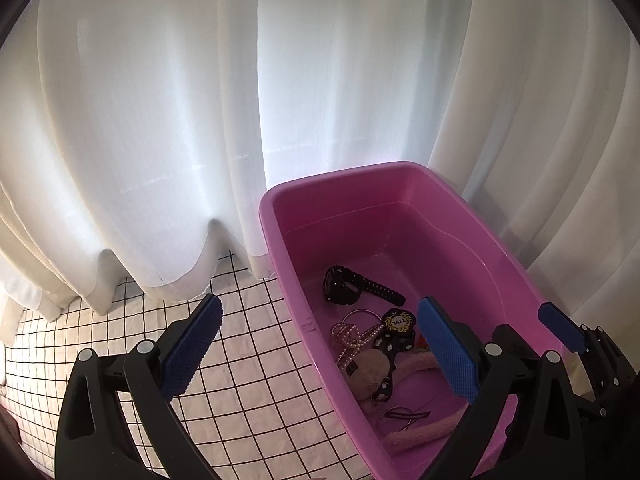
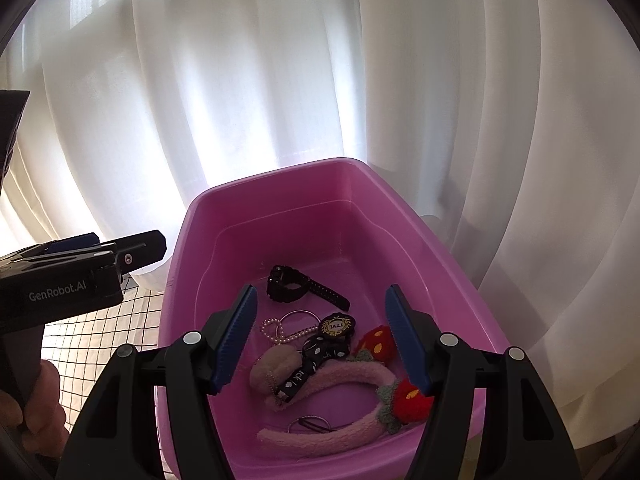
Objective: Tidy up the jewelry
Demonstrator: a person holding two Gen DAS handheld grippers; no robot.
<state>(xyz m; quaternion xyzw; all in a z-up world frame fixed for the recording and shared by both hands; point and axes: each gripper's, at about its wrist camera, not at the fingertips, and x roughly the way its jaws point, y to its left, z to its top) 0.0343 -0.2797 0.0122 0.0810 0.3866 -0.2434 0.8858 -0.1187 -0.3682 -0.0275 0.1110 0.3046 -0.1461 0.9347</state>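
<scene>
A pink plastic tub (image 1: 276,216) (image 2: 184,240) holds a black watch (image 1: 348,286) (image 2: 292,286), a pearl bracelet (image 1: 352,338) (image 2: 280,330), a black and gold badge (image 1: 398,322) (image 2: 338,325), thin metal rings (image 2: 310,424), a beige plush charm (image 2: 274,366) and a pink fuzzy headband with red strawberries (image 2: 344,424). My left gripper (image 1: 320,350) is open and empty, straddling the tub's left wall. My right gripper (image 2: 322,338) is open and empty above the tub's items; it also shows at the right edge of the left wrist view (image 1: 560,328).
The tub stands on a white cloth with a black grid (image 1: 240,360). White curtains (image 1: 160,120) hang close behind the tub and on both sides. The left gripper's body and the hand holding it (image 2: 60,280) sit left of the tub.
</scene>
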